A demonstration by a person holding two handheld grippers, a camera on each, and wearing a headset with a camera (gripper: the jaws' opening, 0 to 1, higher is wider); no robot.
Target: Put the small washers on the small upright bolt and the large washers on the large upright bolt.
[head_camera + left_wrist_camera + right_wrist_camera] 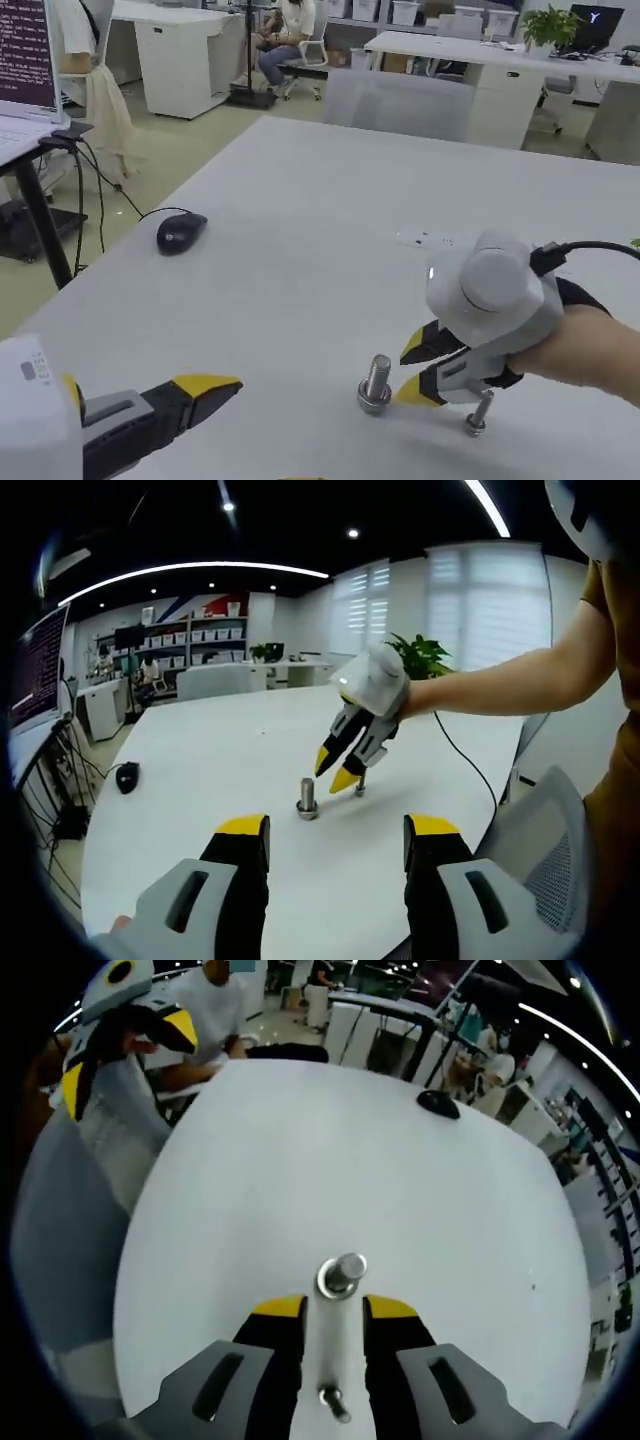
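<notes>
Both claws released over the white counter.
Left claw empty, jaws wide; large upright bolt just off the tips of right claw, jaws apart, small upright bolt between them, farther back.

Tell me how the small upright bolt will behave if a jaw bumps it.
The small bolt stands on its head, thin and tall, so it would probably tip easily. Once down, its round shank would likely roll. It looks like metal, so probably stiff and slippery to pinch.
</notes>
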